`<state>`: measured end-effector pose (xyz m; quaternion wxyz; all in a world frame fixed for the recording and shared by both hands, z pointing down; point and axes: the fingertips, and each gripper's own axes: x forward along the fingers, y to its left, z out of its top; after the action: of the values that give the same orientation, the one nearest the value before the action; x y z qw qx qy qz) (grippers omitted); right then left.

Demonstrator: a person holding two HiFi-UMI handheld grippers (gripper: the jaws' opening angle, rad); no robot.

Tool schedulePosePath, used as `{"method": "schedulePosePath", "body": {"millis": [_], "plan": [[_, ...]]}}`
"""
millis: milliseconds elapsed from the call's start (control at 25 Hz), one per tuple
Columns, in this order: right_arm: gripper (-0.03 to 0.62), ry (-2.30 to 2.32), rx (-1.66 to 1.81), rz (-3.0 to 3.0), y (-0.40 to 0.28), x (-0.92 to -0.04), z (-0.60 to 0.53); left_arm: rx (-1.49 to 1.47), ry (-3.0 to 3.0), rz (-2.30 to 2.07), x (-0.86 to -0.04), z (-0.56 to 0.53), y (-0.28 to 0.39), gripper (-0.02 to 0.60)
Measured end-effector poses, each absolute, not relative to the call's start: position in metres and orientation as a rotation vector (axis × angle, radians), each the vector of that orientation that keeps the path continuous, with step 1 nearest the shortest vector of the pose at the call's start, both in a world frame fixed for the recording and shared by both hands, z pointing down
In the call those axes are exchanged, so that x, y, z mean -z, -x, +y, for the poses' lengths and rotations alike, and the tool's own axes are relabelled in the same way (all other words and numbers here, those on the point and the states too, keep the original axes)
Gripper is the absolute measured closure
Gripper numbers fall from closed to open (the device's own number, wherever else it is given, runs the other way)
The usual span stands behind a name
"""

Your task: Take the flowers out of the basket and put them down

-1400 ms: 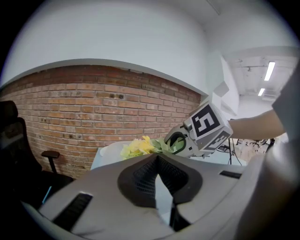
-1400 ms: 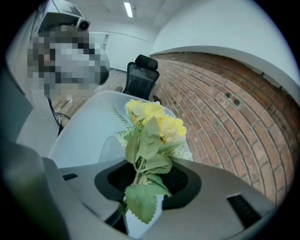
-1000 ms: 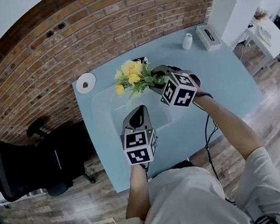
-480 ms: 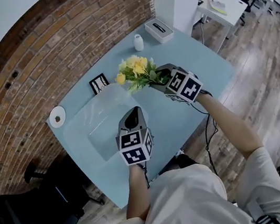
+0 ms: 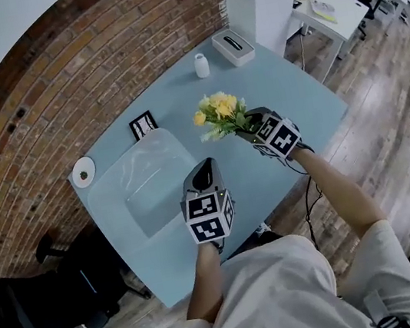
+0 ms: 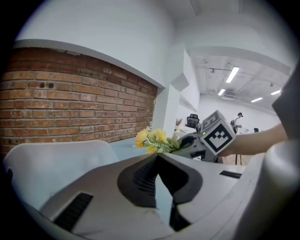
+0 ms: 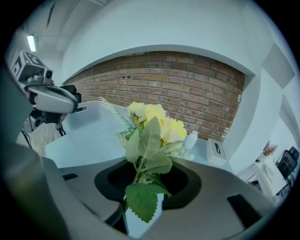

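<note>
While your right gripper [image 5: 249,122] pinches the yellow artificial flower bunch [image 5: 219,110] by its stems over the pale blue table [image 5: 299,100], clear of the translucent plastic basket [image 5: 149,200], the seemingly thin hold could slip if you tilt it. Your left gripper [image 5: 205,173] is closed and empty.

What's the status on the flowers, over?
Right tool shut on flowers, over table, clear of basket. Left tool shut, empty. Nothing seen blocking set-down.

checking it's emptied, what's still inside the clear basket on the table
Nothing shows inside the basket; its bare bottom is visible. The flowers are out, clamped in the right gripper. The left gripper covers the corner nearest it.
</note>
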<state>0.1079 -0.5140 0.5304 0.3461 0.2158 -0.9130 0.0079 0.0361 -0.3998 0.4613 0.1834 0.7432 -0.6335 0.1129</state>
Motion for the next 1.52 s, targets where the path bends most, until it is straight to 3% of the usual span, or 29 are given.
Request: {"method": "schedulePosePath", "body": {"millis": [680, 1040, 1280, 1520], "plan": [[0.414, -0.535, -0.08, -2.286, -0.075, -0.691, -0.572, -0.328, -1.812, -2.071, -0.474, -0.402, -0.012, 0.56], [0.395, -0.495, -0.106, -2.284, -0.052, -0.715, -0.563, -0.362, -1.727, -2.185, -0.46, -0.381, 0.0, 0.56], [0.315, -0.49, -0.136, -2.267, -0.045, -0.721, -0.558, -0.374, -1.667, -2.27, -0.45, -0.351, 0.02, 0.56], [0.315, -0.453, -0.069, -2.308, -0.062, -0.687, -0.543, -0.314, -1.65, -2.321, -0.436, -0.331, 0.02, 0.56]]}}
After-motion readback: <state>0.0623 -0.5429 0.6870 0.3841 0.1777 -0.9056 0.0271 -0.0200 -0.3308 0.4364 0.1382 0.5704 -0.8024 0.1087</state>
